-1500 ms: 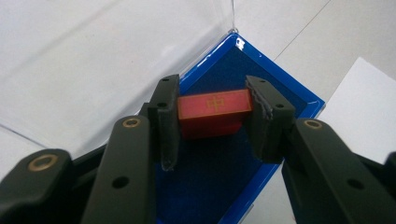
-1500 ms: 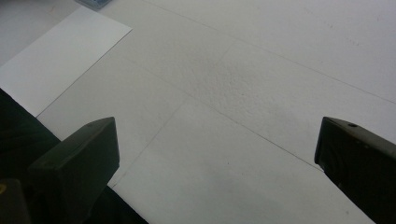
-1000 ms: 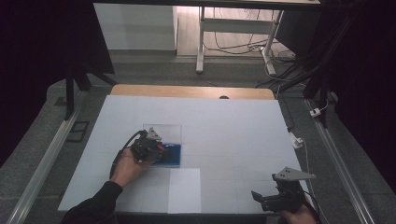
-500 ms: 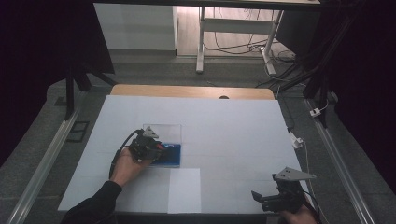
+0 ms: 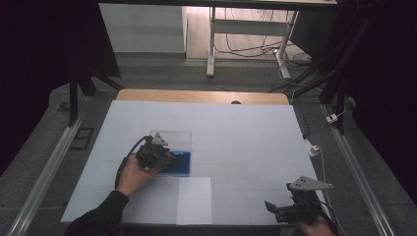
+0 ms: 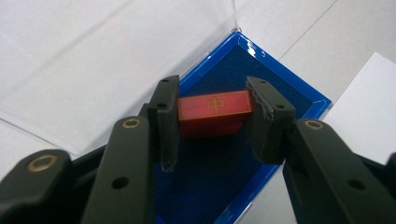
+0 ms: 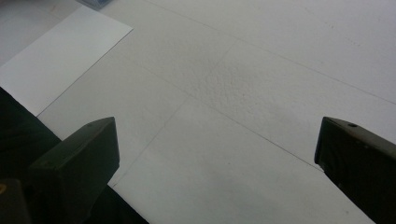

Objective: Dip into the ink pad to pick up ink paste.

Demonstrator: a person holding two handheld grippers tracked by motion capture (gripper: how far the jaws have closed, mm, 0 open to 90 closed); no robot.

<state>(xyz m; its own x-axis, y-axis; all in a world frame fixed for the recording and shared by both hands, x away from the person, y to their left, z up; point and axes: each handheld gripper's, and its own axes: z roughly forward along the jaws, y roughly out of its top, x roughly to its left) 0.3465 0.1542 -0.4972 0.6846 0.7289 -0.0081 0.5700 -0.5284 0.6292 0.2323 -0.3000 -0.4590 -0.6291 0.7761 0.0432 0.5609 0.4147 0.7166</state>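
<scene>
A small red block [image 6: 214,109] with a gold mark on top sits between the jaws of my left gripper [image 6: 212,122], which press on both of its ends. Under it lies an open blue case [image 6: 219,177] with a dark blue lining, and its clear lid [image 6: 93,74] lies flat on the table behind it. From above, the left gripper [image 5: 164,156] is over the left end of the blue case [image 5: 181,164], left of the table's middle. My right gripper [image 5: 275,209] hovers at the front right edge, open, with nothing between its jaws [image 7: 217,158].
The table [image 5: 246,142] is covered in white sheets. A separate white paper sheet [image 5: 194,199] lies at the front edge, also seen from the right gripper as the paper sheet [image 7: 60,51]. Metal rails run along both sides, and a desk frame and cables stand beyond the far edge.
The left hand and gripper have shifted only slightly over the blue case. The right gripper has stayed where it was.
</scene>
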